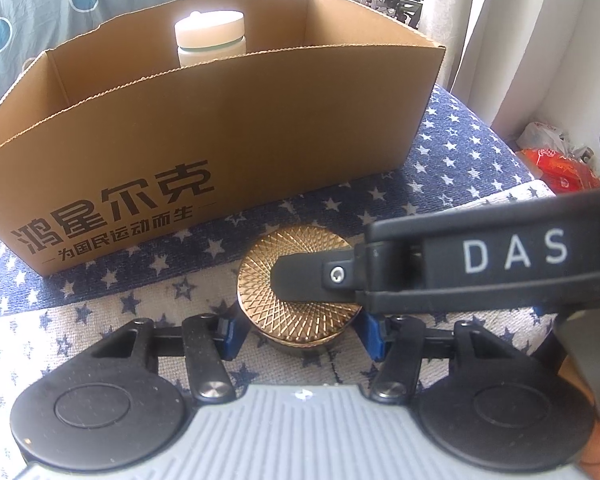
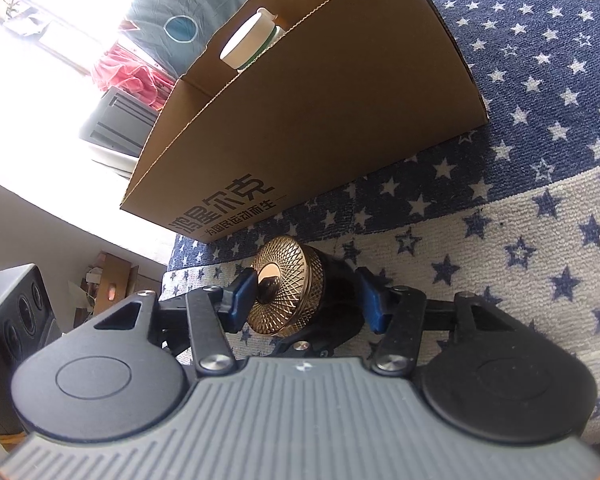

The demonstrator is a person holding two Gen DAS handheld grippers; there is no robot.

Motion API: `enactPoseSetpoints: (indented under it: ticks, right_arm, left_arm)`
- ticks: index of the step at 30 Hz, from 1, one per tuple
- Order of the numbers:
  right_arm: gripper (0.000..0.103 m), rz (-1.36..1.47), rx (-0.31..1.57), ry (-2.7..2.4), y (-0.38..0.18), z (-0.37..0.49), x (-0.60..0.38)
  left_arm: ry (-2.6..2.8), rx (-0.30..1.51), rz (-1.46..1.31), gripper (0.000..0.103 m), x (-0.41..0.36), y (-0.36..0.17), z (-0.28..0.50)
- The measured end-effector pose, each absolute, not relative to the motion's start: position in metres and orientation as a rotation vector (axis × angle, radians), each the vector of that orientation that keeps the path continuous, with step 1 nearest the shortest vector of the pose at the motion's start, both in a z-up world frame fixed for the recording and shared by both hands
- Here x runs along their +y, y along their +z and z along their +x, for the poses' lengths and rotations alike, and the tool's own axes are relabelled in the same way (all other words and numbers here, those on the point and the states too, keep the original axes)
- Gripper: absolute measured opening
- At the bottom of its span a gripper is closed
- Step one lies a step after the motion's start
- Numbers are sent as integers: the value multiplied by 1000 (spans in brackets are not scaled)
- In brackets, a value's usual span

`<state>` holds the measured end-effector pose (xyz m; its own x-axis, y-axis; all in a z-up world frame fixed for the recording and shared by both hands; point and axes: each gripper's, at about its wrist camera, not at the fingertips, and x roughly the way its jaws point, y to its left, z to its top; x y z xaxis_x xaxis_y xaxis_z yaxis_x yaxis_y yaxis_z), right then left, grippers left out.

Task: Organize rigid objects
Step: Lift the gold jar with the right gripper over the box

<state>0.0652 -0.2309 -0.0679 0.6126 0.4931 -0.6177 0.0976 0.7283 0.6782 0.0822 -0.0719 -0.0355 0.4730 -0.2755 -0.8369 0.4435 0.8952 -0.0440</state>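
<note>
A small dark jar with a gold patterned lid (image 1: 300, 320) (image 2: 288, 280) rests on the star-print cover in front of the cardboard box (image 1: 260, 120) (image 2: 340, 100). My left gripper (image 1: 302, 336) is shut on it, blue pads against opposite sides of the lid's rim. My right gripper (image 2: 305, 302) comes in from the right, rolled on its side. One of its fingers (image 1: 312, 280) lies flat on the lid's top, and the other pad sits at the jar's base, so it is shut on the jar. A white lidded jar (image 1: 210, 36) (image 2: 248, 44) stands upright inside the box.
The blue and white star-print cover (image 1: 460, 152) (image 2: 540, 240) spreads around the box, with its edge to the right. Beyond that edge lie red and white plastic bags (image 1: 560, 168). A dark speaker-like device (image 2: 16, 320) stands at the left in the right wrist view.
</note>
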Motion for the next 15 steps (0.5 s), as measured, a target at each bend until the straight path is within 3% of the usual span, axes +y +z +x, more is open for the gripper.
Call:
enactPoseSetpoints:
  ticks: [9, 15]
  right_arm:
    - [50, 727, 880, 259, -58, 59, -231]
    - [50, 637, 756, 306, 1, 51, -224]
  left_arm:
    - [-435, 967, 172, 57, -65, -22, 78]
    - [-445, 825, 164, 56, -53, 37, 73]
